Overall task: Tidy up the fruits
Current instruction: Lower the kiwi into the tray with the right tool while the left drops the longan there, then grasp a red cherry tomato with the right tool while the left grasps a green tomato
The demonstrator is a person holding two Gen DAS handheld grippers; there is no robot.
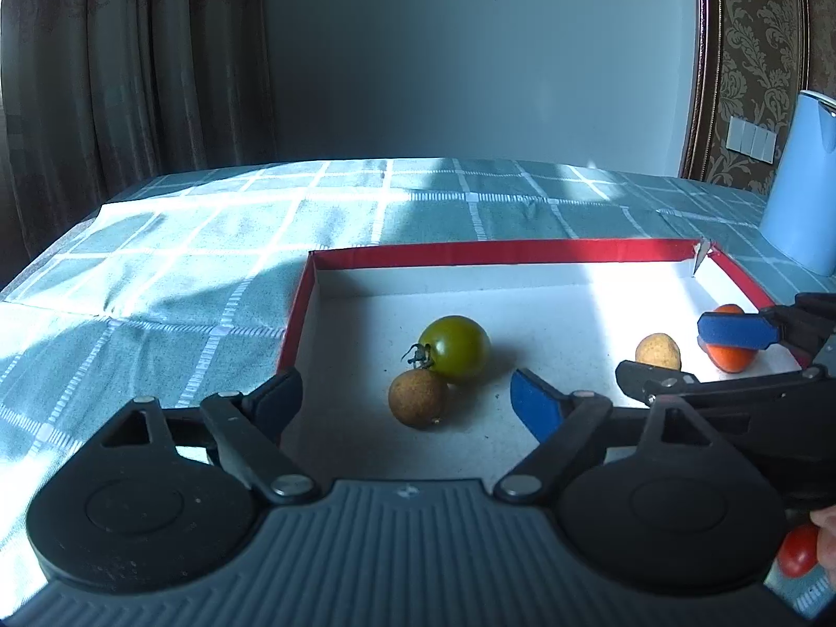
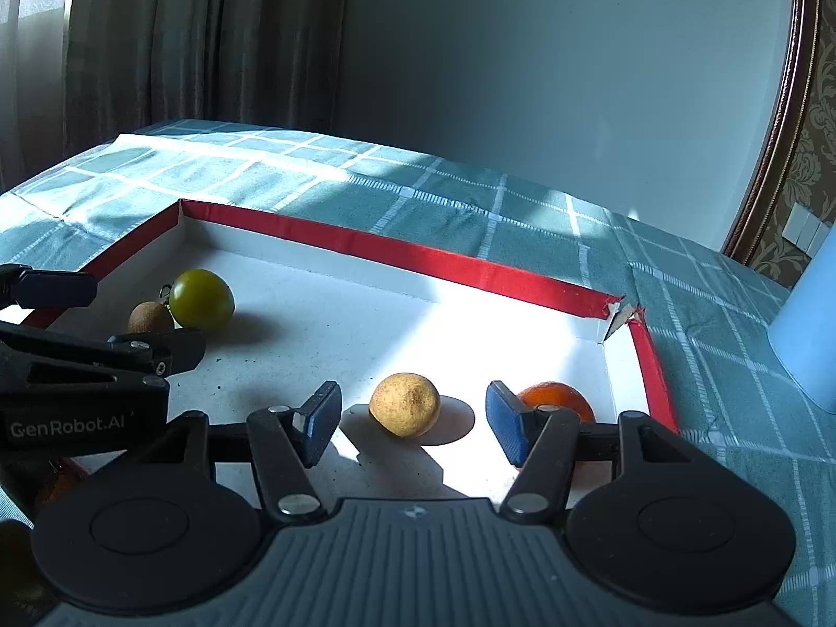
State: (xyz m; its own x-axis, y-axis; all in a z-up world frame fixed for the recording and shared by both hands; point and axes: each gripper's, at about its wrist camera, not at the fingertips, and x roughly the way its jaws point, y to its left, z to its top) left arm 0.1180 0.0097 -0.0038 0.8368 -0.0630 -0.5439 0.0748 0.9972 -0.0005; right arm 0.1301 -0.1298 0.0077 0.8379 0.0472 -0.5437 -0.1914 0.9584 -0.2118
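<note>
A shallow red-rimmed box with a white floor lies on the checked cloth. In it are a green tomato touching a brown round fruit, a pale yellow round fruit, and an orange fruit near the right wall. My left gripper is open, its fingers either side of the brown fruit. My right gripper is open around the yellow fruit, which rests on the floor.
A light blue jug stands on the cloth right of the box. A red tomato lies outside the box at lower right of the left wrist view. Curtains and a wall stand behind the table. The box's far right corner is torn.
</note>
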